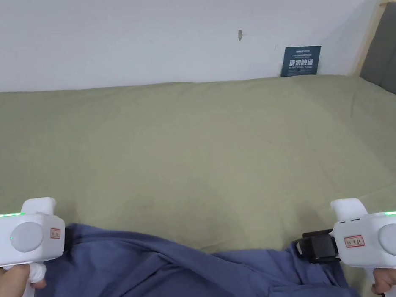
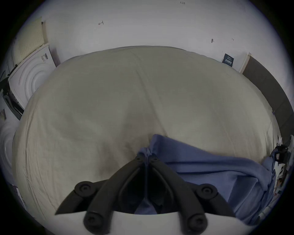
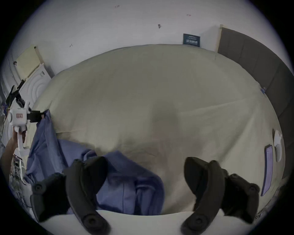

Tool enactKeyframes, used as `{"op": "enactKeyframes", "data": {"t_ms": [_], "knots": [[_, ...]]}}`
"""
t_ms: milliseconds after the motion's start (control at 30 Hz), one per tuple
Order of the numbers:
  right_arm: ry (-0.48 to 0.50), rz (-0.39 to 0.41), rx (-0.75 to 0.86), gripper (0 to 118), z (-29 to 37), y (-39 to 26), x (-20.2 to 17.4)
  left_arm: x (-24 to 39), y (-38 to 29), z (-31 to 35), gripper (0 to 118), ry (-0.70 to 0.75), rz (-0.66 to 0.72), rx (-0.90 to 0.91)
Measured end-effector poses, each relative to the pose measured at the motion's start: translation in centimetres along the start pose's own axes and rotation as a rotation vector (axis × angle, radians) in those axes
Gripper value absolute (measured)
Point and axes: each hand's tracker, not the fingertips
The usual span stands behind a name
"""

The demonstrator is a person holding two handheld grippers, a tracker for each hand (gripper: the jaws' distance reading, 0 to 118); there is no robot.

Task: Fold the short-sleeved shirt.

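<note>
So far nothing is folded: my left hand-held gripper [image 2: 147, 157] is clamped on a bunched edge of the crumpled blue cotton short-sleeved shirt [image 1: 168, 276] at the near edge of the olive-sheeted bed [image 1: 202, 155], while my right hand-held gripper [image 3: 145, 171] gapes wide over it, so spreading and every fold remain.

The short-sleeved shirt [image 1: 159, 276] is a plain blue-purple one, seen crumpled and loosely spread along the near edge of the bed [image 1: 201, 146]. One bunched edge is pinched up at its left end, so the fabric is gathered into small pleats there. Soft diagonal folds are seen running across it, and the right end is left rumpled in a heap.
</note>
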Motion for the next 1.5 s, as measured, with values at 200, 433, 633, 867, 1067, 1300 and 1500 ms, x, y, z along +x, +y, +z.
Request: {"op": "enactKeyframes", "data": {"t_ms": [200, 433, 633, 867, 1067, 1300, 1500], "knots": [[0.014, -0.004, 0.099, 10, 2.8, -0.7, 0.0, -2.3, 0.0, 4.0, 2, 0.017, 0.038, 0.067], [0.079, -0.058, 0.316, 10, 17.3, 0.7, 1.5, -8.8, -1.2, 18.5, 2, -0.008, 0.097, 0.203], [0.122, -0.055, 0.455, 10, 27.1, 1.8, 0.6, -11.9, -2.4, 30.2, 2, -0.006, 0.111, 0.34], [0.109, 0.003, 0.616, 10, 35.9, 4.7, -2.3, -11.6, -0.8, 39.2, 2, 0.019, 0.095, 0.502], [0.061, 0.029, 0.676, 10, 39.8, 9.2, -2.6, -10.6, 2.4, 43.1, 2, 0.037, 0.093, 0.577], [0.049, -0.044, 0.705, 10, 40.6, 16.6, -1.5, -8.8, 8.9, 42.7, 2, 0.059, 0.113, 0.609], [-0.006, -0.038, 0.731, 10, 40.3, 24.0, -1.1, -7.4, 15.5, 40.7, 2, 0.081, 0.147, 0.639]]}}
